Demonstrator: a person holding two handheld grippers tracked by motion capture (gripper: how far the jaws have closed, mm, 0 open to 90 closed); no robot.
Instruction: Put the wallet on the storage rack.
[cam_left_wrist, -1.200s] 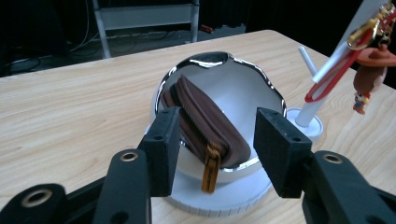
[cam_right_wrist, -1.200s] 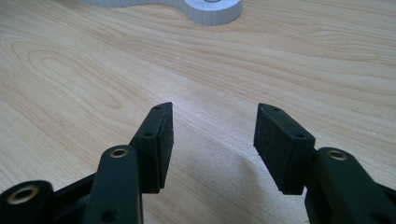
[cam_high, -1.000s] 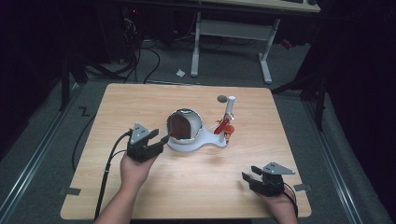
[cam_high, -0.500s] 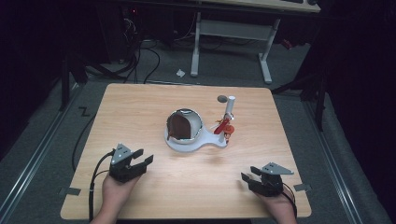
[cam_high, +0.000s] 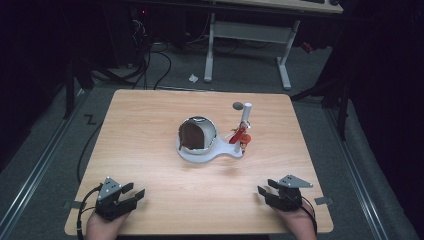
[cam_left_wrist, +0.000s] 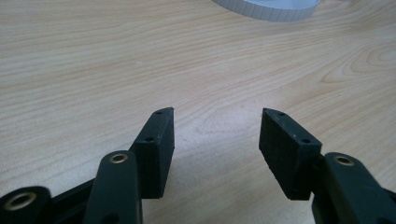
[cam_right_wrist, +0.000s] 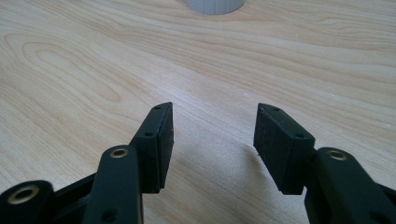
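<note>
A white stand (cam_high: 192, 154) sits at the middle of the wooden table (cam_high: 150, 115), carrying a shiny metal bowl (cam_high: 197, 134) tipped on its side with a dark brown inside. A white upright post (cam_high: 245, 117) rises at the stand's right, with a red and orange piece (cam_high: 240, 136) at its foot. My left gripper (cam_high: 135, 195) rests low at the table's near left corner, open; its jaws have just been opening, and bare wood lies between them (cam_left_wrist: 215, 135). My right gripper (cam_high: 264, 192) sits at the near right, open over bare wood (cam_right_wrist: 212, 130).
The stand's ribbed white rim (cam_left_wrist: 266, 7) shows at the top of the left gripper view, and its grey edge (cam_right_wrist: 212, 5) at the top of the right gripper view. A desk frame (cam_high: 247, 35) and cables (cam_high: 150, 60) lie on the floor beyond the table.
My left gripper has drawn back from beside the bowl to the near left corner of the table and sunk lower. The right gripper has kept still.
</note>
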